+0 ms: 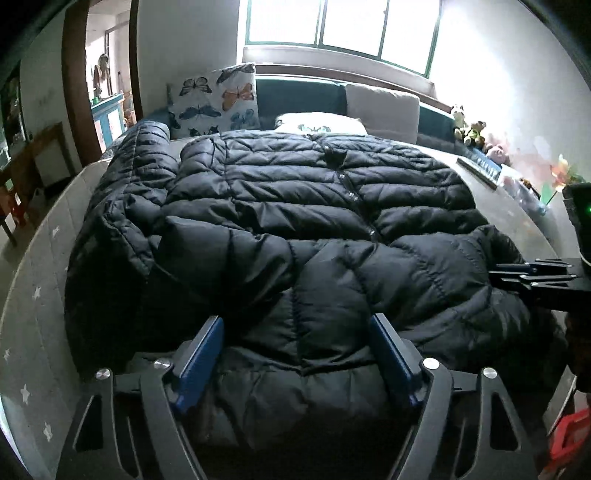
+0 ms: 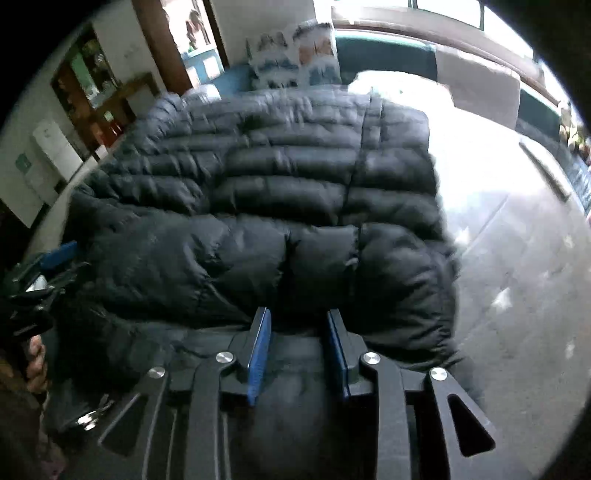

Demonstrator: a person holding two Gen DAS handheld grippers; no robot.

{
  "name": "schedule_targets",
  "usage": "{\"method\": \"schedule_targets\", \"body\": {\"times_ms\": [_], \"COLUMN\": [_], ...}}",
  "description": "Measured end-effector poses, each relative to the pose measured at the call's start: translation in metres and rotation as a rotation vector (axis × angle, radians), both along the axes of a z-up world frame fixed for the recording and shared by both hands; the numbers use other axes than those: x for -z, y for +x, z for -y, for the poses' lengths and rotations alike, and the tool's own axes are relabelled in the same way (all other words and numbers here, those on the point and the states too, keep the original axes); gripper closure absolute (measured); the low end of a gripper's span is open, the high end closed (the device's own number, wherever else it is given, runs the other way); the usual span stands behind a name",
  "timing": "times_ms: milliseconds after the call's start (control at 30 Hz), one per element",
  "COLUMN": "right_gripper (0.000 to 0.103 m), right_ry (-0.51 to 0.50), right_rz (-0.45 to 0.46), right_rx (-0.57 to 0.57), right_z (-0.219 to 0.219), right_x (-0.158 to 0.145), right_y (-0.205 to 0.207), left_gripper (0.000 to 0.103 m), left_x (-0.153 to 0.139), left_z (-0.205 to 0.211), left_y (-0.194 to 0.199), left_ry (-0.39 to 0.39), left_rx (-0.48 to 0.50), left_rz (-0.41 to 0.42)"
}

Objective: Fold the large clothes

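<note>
A black quilted puffer jacket (image 1: 295, 221) lies spread on a grey bed sheet with white stars (image 1: 33, 295), filling the middle of both wrist views. Its collar points toward twelve o'clock, where a butterfly-print pillow (image 1: 214, 98) leans against a teal headboard under a bright window (image 1: 343, 26).

The left gripper (image 1: 295, 332) sits at six o'clock in its own view, blue pads standing wide apart on either side of the jacket's near hem, not pressing the fabric. The right gripper (image 2: 297, 325) also sits at six o'clock in its view, jaws much narrower. Dark padding lies between its pads, but the picture is blurred, so I cannot tell whether they pinch it or merely straddle it. In the left view, this gripper reaches in from three o'clock at the jacket's right edge.

The fold seems partly begun: a sleeve or side panel at nine o'clock appears turned up over the body, and fabric bunches thickly along the near edge. The jacket is still broad and loose, so most of the folding looks yet to be done, with the hem likely the next part to lift.
</note>
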State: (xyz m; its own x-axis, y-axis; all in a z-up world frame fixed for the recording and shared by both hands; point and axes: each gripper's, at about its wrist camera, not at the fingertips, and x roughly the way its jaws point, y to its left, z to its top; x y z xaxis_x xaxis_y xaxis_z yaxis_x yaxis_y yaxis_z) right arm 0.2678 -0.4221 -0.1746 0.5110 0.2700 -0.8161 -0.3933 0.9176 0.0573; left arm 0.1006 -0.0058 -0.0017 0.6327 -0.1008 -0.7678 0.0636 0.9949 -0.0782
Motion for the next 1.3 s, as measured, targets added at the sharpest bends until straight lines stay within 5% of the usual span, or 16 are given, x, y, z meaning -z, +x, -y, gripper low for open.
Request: {"method": "schedule_targets", "body": {"times_ms": [100,233,367,467,600,800,1033,1300], "right_gripper": [0.069,0.069,0.063,0.061,0.059,0.056,0.050,0.048], "right_ry": [-0.063,-0.046,-0.020,-0.118,-0.136,-0.093,-0.074,-0.074], "right_rz": [0.019,0.097,0.067,-0.001,0.032,0.019,0.014,-0.006], "right_rx": [0.008,-0.036,-0.149,-0.156,-0.176,-0.169,-0.167,-0.172], "right_z": [-0.007,-0.017,-0.039,-0.054,-0.055,-0.051,-0.052,-0.055], "right_x": [-0.011,-0.038,-0.030,0.005,0.010,0.010,0.010,0.009], "right_y": [-0.006,-0.028,-0.035,-0.024,-0.028,-0.027,-0.028,-0.024], "left_gripper": [0.021,0.020,0.017,0.014,0.013,0.008,0.008,0.008], "left_x": [0.000,-0.029,-0.059,-0.068,-0.070,-0.055,-0.006,0.035], "left_z": [0.001,-0.024,-0.080,-0.125,-0.192,-0.264,-0.325,-0.350], "left_y": [-0.002,-0.005,0.013,0.040,0.088,0.174,0.271,0.337], "left_ry": [0.030,-0.047,-0.067,-0.074,-0.119,-0.184,-0.388,-0.319], "left_rx": [0.042,0.061,-0.077,-0.191,-0.287,-0.309,-0.317,-0.360], "left_rz": [-0.007,0.024,0.076,0.066,0.049,0.002,-0.121,-0.169]}}
